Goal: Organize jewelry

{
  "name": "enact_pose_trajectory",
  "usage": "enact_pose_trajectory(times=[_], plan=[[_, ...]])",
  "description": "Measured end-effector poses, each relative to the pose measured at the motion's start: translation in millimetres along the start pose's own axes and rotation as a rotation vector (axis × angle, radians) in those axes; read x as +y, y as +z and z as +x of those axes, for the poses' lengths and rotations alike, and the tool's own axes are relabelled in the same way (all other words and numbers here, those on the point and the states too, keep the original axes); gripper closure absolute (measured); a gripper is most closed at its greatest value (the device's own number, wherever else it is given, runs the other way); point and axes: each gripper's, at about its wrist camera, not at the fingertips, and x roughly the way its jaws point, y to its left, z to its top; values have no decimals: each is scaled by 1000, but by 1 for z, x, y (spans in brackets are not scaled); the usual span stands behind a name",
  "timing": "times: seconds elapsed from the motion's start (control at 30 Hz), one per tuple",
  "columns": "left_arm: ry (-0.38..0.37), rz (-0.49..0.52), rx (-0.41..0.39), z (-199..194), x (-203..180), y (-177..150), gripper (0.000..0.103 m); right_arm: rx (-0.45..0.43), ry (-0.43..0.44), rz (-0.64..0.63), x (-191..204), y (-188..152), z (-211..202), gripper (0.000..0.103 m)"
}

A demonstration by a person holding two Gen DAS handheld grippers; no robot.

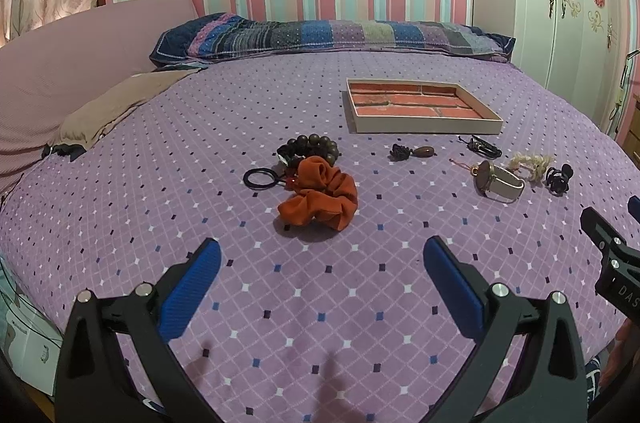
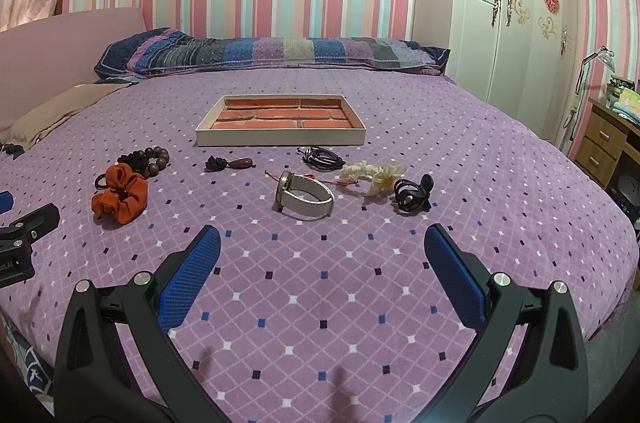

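Both grippers, left gripper (image 1: 322, 251) and right gripper (image 2: 322, 249), jaws spread, empty; orange scrunchie (image 1: 318, 197) likely soft, light; pinch a fold; watch (image 2: 304, 197) by its strap.

We see a big bed (image 2: 460, 183) with a purple dotted cover. On it lie a flat tray (image 2: 280, 136), an orange scrunchie (image 2: 120, 199), brown beads (image 2: 154, 157), a white watch (image 2: 306, 197), a cream scrunchie (image 2: 372, 175), a black clip (image 2: 412, 197) and a long pillow (image 2: 272, 53).
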Motion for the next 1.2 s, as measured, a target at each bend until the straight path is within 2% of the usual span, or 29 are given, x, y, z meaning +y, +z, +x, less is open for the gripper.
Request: enact_pose_trajectory(times=[0.57,0.8,1.0,1.2], plan=[[-5,-1,8,2,-1,0,4,7,0,6,-1,-3,4,4],[-37,-9,23,11,-1,-2,4,15,6,2,1,-5,10,4],[-39,-21,25,18,1,-3,4,13,-14,-4,2,-6,18,4],[-33,-32,63,38,6,-2,4,7,-44,-36,7,-8,31,4]])
